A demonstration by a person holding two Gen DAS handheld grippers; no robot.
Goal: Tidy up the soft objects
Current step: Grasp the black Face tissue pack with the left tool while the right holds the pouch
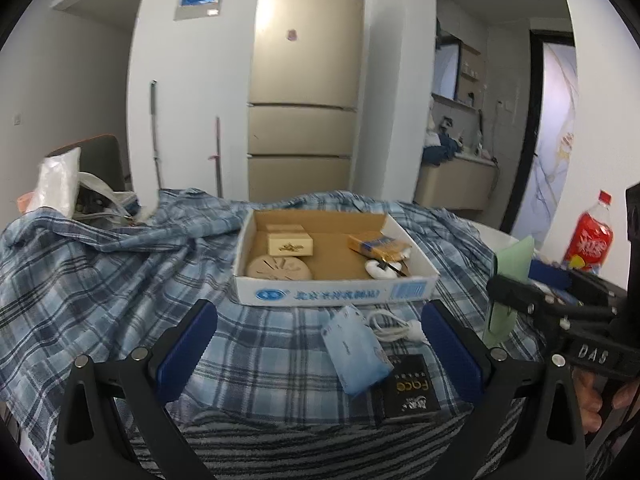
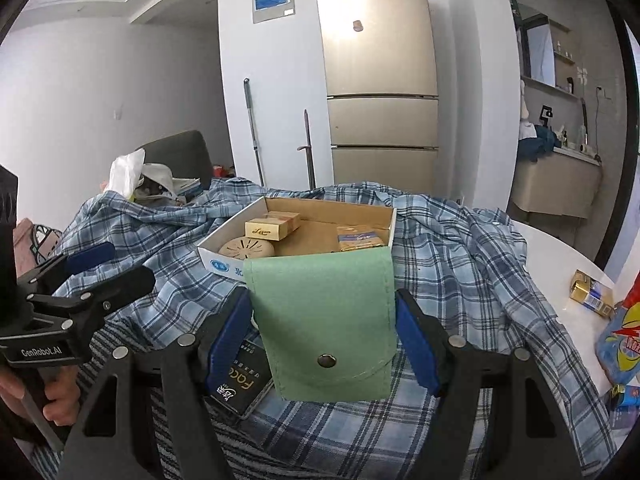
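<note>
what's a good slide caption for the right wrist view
Right gripper holds a green snap pouch above the plaid cloth, in front of the cardboard box.

1. The left wrist camera looks forward, low over the plaid cloth (image 1: 100, 280), toward the cardboard box (image 1: 334, 292) and the fridge (image 1: 306, 80).
2. The right wrist camera faces the same way; a green pouch (image 2: 326, 320) is very near.
3. Both views share box, cloth, fridge.
</note>
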